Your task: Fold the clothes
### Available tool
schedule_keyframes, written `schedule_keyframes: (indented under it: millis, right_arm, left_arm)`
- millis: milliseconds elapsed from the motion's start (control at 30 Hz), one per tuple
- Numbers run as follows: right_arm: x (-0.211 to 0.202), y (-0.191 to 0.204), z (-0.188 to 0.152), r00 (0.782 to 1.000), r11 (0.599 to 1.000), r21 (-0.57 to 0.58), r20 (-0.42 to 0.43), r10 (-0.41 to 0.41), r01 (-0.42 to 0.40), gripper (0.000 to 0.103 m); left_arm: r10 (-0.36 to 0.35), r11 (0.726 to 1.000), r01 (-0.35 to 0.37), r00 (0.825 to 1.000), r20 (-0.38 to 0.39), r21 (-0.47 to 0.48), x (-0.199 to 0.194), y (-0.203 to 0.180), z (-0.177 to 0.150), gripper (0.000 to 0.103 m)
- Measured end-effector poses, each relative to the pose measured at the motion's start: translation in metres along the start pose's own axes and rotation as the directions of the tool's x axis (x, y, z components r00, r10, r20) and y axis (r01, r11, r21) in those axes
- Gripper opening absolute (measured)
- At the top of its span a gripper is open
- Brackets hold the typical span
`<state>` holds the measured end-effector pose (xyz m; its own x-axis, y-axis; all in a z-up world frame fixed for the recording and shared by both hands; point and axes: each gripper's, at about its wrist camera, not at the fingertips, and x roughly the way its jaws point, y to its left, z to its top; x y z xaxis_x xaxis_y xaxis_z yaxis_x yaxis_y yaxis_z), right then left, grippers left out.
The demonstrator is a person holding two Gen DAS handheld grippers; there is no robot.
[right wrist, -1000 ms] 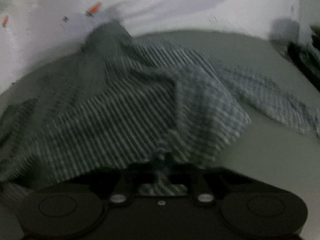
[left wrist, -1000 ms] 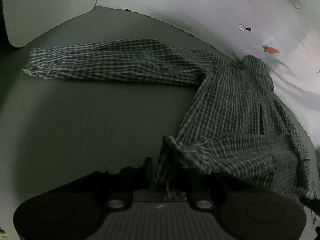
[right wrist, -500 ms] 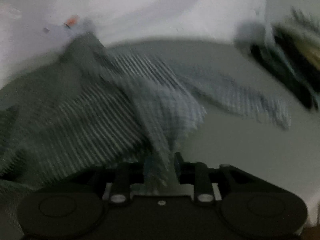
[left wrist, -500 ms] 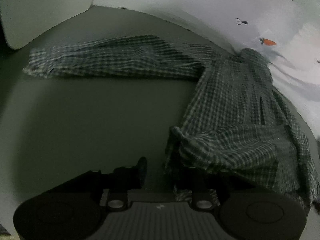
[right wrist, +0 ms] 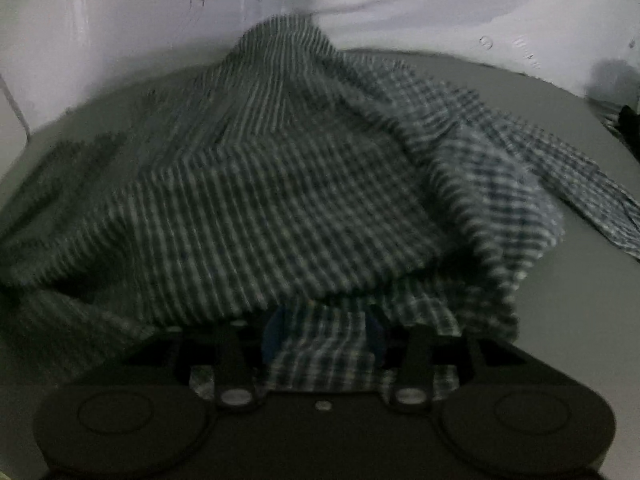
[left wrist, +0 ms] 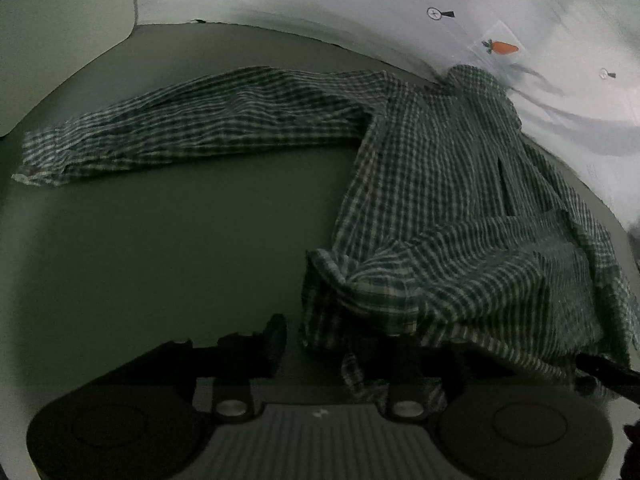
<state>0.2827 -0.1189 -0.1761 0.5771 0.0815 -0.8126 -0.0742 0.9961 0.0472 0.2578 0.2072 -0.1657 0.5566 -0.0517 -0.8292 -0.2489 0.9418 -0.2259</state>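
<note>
A green-and-white checked long-sleeved shirt (left wrist: 440, 184) lies on the grey table (left wrist: 160, 260), its collar against the back wall. One sleeve (left wrist: 200, 128) stretches out to the left. The bottom hem (left wrist: 460, 272) is folded up over the body. My left gripper (left wrist: 332, 340) is open at the fold's left corner, its left finger (left wrist: 276, 336) bare and its right finger under loose cloth. In the right wrist view the shirt (right wrist: 260, 200) bulges up close ahead and the other sleeve (right wrist: 580, 184) trails right. My right gripper (right wrist: 324, 336) is open, with slack cloth lying between its fingers.
A white wall with carrot stickers (left wrist: 502, 47) runs close behind the shirt. A white board (left wrist: 60, 20) stands at the far left corner. A dark object (right wrist: 630, 128) sits at the table's far right edge. Bare tabletop (right wrist: 560, 340) lies right of the shirt.
Both grippers were shut on the shirt's hem and have let go, the left first, then the right. The hem now rests folded over the body. The right view swung back left.
</note>
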Motion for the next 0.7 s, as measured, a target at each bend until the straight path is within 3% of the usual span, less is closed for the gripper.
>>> schedule_keyframes:
  millis: [33, 67, 167, 433, 533, 600, 700]
  right_arm:
    - [0.002, 0.0, -0.002, 1.0, 1.0, -0.009, 0.007, 0.007, -0.007, 0.046]
    - [0.003, 0.001, -0.005, 1.0, 1.0, -0.021, 0.021, 0.009, -0.009, 0.04]
    - [0.0, 0.001, -0.009, 0.999, 0.999, -0.045, 0.032, 0.021, -0.019, 0.0]
    - [-0.039, -0.022, -0.023, 0.996, 0.998, 0.063, 0.087, -0.004, -0.001, 0.0]
    - [-0.031, -0.015, -0.018, 0.995, 0.999, 0.003, 0.082, -0.051, 0.051, 0.013]
    - [-0.025, -0.011, -0.014, 0.99, 0.995, -0.026, 0.1, -0.096, 0.099, 0.045]
    - [-0.016, -0.007, -0.008, 0.981, 0.984, -0.07, 0.114, -0.157, 0.165, 0.047]
  left_arm:
    - [-0.001, 1.0, 0.001, 1.0, -0.002, 0.007, 0.0, 0.0, 0.0, 0.041]
    - [-0.001, 1.0, 0.001, 1.0, -0.004, 0.015, 0.0, 0.001, -0.001, 0.042]
    - [0.0, 1.0, 0.0, 1.0, -0.011, 0.028, 0.002, 0.003, -0.001, 0.042]
    - [-0.009, 0.999, 0.01, 1.0, -0.022, 0.041, 0.004, 0.003, -0.002, 0.042]
    - [-0.007, 0.999, 0.009, 1.0, -0.023, 0.051, 0.005, 0.001, -0.003, 0.042]
    - [-0.006, 0.998, 0.008, 1.0, -0.024, 0.057, 0.005, 0.0, -0.003, 0.042]
    - [-0.005, 0.998, 0.006, 1.0, -0.025, 0.067, 0.005, -0.001, -0.004, 0.042]
